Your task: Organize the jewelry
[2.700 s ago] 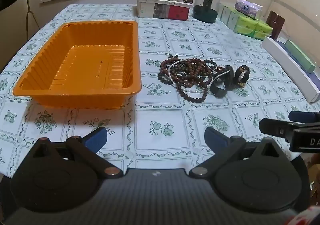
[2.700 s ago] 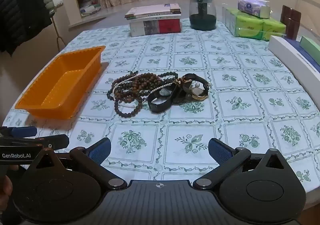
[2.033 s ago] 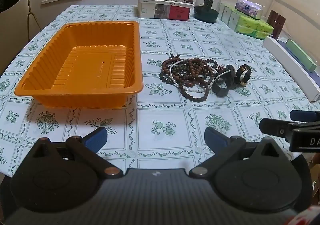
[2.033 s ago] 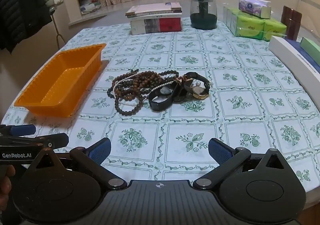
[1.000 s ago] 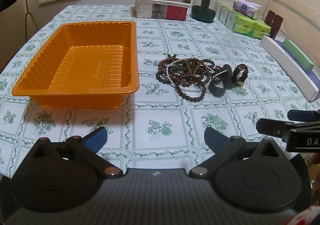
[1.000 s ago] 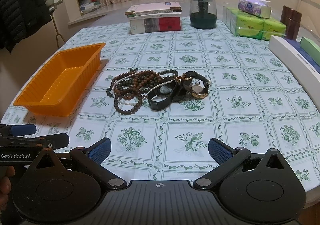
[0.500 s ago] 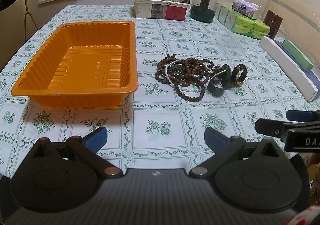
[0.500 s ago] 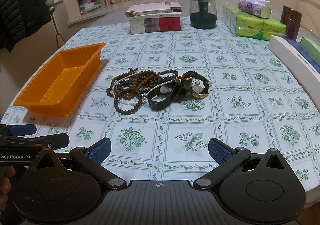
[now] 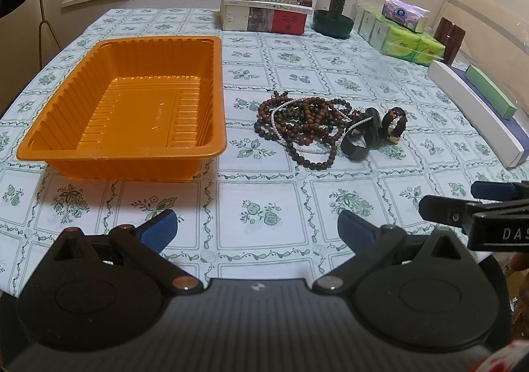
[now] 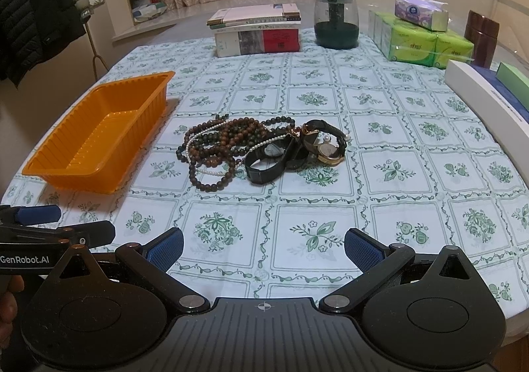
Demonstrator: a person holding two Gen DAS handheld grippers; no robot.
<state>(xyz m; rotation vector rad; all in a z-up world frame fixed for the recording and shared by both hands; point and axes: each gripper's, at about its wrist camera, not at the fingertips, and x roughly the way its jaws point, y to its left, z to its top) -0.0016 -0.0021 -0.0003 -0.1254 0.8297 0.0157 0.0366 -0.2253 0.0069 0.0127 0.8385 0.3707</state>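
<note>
An empty orange plastic tray sits on the left of the table. To its right lies a tangled pile of brown bead necklaces with a pearl strand, and next to that lie black watches, one with a gold case. My left gripper is open and empty over the near table edge. My right gripper is open and empty, also near the front edge, well short of the pile. Each gripper shows at the other view's side.
A stack of books, a dark green jar, green tissue packs and a brown can stand at the back. Long white and green boxes lie along the right edge. Coats hang at left.
Both grippers stay open and nearly still. The left wrist view has drifted slightly, the jewelry and tray shifting a little left in it.
</note>
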